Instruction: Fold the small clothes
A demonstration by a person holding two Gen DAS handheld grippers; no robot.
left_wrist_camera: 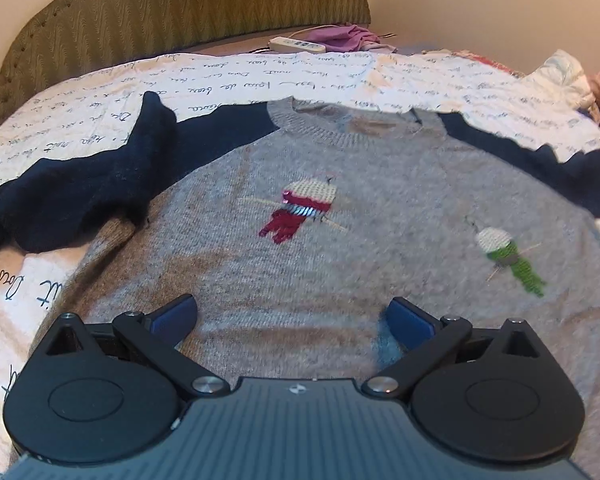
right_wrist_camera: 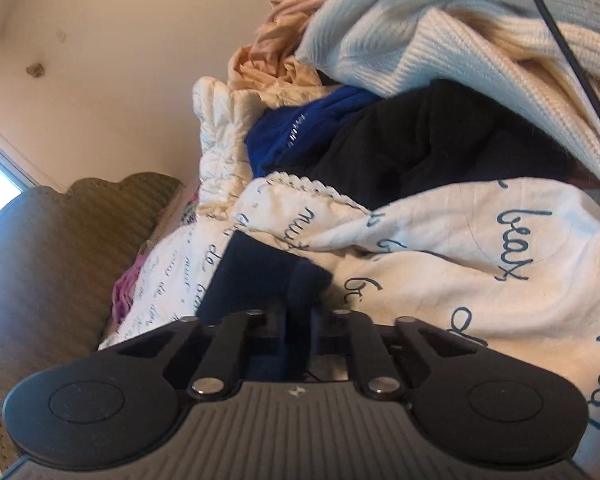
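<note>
Grey sweater (left_wrist_camera: 300, 240) lies beyond spread left jaws; right jaws pinch its navy sleeve (right_wrist_camera: 256, 280).

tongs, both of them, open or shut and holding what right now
Left tongs: open, hovering over the grey sweater, holding nothing.
Right tongs: shut on the navy sleeve.

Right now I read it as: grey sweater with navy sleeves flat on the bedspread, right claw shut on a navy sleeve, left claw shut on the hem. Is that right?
Not quite. The left claw is open, its jaws spread above the grey sweater and gripping nothing; the left wrist view shows it. The rest holds: the right claw is shut on a navy sleeve over the bedspread.
</note>
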